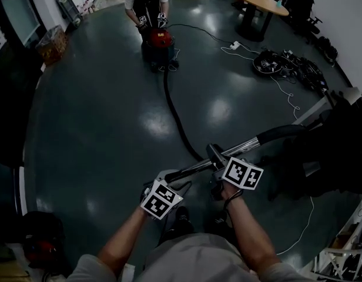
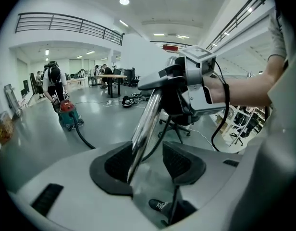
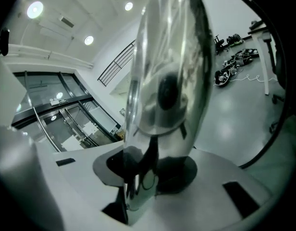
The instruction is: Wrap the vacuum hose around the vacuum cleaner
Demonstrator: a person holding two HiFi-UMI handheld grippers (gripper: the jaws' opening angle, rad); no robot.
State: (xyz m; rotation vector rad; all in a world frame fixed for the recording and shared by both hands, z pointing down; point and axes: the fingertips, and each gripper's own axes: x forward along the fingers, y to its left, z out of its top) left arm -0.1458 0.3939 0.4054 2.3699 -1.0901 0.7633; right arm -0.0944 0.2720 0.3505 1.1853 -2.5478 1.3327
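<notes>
Right tongs [image 3: 148, 172] tight on chrome wand [image 2: 147, 119], left tongs [image 2: 148, 165] apart around it; hose [image 1: 175, 113] across floor [image 1: 99, 116].

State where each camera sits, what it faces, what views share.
Head view: on the head, facing steeply down; forearms, left gripper, right gripper, chrome wand.
Left gripper view: on left gripper, along its open jaws; right forearm.
Right gripper view: on right gripper, jaws clamping chrome wand.
Shared: chrome wand, all; vacuum cleaner, first two.

We see a mirror-smooth chrome metal vacuum tube [image 1: 195, 168] over a dark polished floor [image 1: 99, 134] that glints. Beyond the tube, the black ribbed vacuum hose [image 1: 174, 113] looks matt. At the tube, the left gripper [image 2: 150, 160] is matt grey plastic with ridged black pads [image 2: 179, 160].
</notes>
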